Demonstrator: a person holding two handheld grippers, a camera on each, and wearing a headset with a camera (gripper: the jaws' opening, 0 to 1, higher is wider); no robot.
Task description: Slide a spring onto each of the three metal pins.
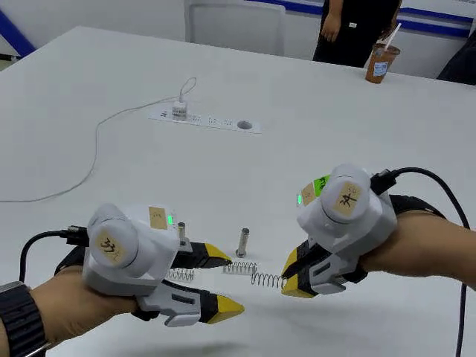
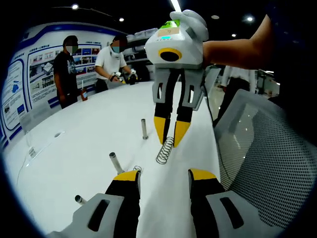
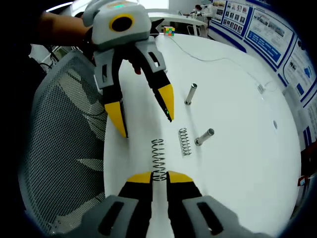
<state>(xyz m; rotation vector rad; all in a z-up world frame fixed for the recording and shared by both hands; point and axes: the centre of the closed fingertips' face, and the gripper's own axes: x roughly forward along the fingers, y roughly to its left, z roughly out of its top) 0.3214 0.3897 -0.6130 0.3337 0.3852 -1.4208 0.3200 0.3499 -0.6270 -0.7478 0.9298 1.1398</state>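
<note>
In the right claw, narrowed to a pinch, sits a spring; opposite, the left claw gapes wide.

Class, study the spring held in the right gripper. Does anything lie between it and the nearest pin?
Yes. A loose spring lies flat between the held spring in the right gripper and the nearest pin, close beside that pin. It lies low, so lifting over it should likely clear it.
</note>
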